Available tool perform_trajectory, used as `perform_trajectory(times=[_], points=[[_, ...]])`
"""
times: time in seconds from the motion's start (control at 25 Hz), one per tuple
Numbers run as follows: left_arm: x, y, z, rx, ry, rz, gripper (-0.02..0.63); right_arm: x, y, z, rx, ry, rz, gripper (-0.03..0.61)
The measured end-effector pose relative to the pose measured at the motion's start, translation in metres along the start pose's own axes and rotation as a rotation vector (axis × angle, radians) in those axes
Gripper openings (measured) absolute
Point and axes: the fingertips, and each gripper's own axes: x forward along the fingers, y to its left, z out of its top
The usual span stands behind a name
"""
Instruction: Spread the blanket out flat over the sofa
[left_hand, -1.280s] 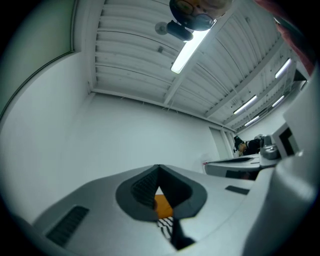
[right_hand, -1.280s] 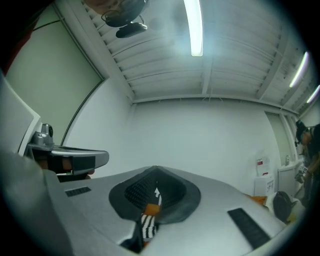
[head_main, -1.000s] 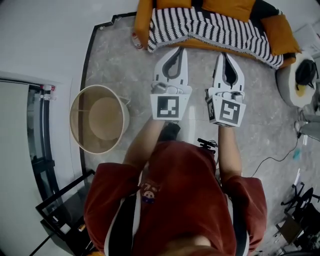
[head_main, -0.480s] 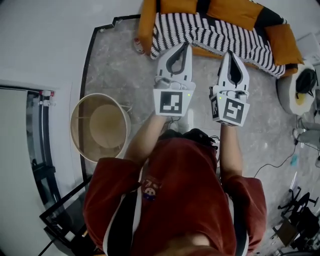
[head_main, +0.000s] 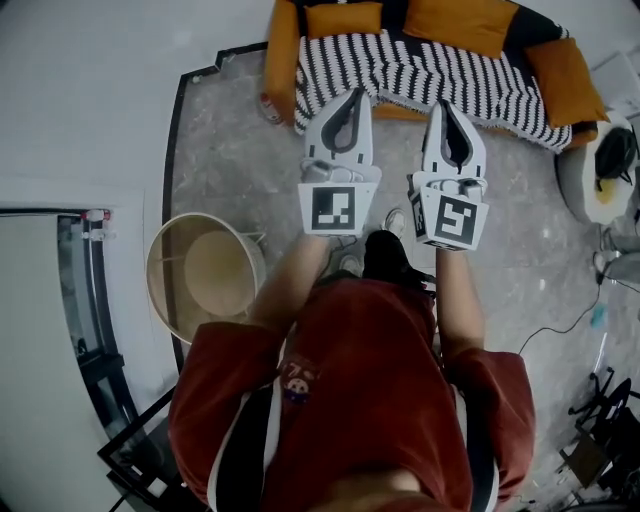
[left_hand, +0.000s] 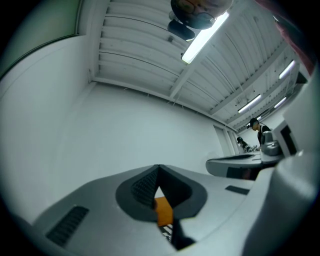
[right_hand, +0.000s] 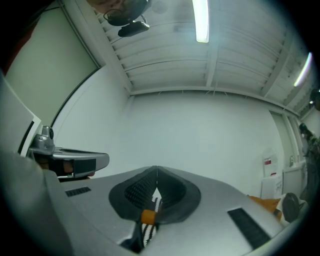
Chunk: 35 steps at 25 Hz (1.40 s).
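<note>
Grey marbled floor fills the head view. One orange sofa stands at the far edge, and one black-and-white striped blanket lies across its seat and hangs over the front. Two grippers point toward it. The left gripper and the right gripper each have their jaws pressed together with nothing pinched between them. One round beige basket stands at the near left.

Head view looks steeply down at the sofa; both gripper views, tilted upward, glimpse it too.
</note>
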Motion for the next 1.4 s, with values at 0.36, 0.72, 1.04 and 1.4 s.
perform_trajectory(times=[0.36, 0.72, 1.04, 1.4], points=[[0.085, -0.024, -0.015, 0.034, 0.012, -0.001, 0.015, 0.06, -0.07, -0.023, 0.032, 0.007, 0.004, 0.012], [0.159, -0.045, -0.026, 0.063, 0.005, 0.027, 0.016, 0.112, -0.124, -0.038, 0.06, -0.01, 0.042, 0.012], [0.214, -0.06, -0.038, 0.064, 0.008, 0.056, 0.015, 0.15, -0.173, -0.052, 0.076, -0.018, 0.056, 0.012], [0.255, -0.041, -0.059, 0.075, 0.02, 0.077, 0.016, 0.198, -0.182, -0.079, 0.094, 0.011, 0.074, 0.012]])
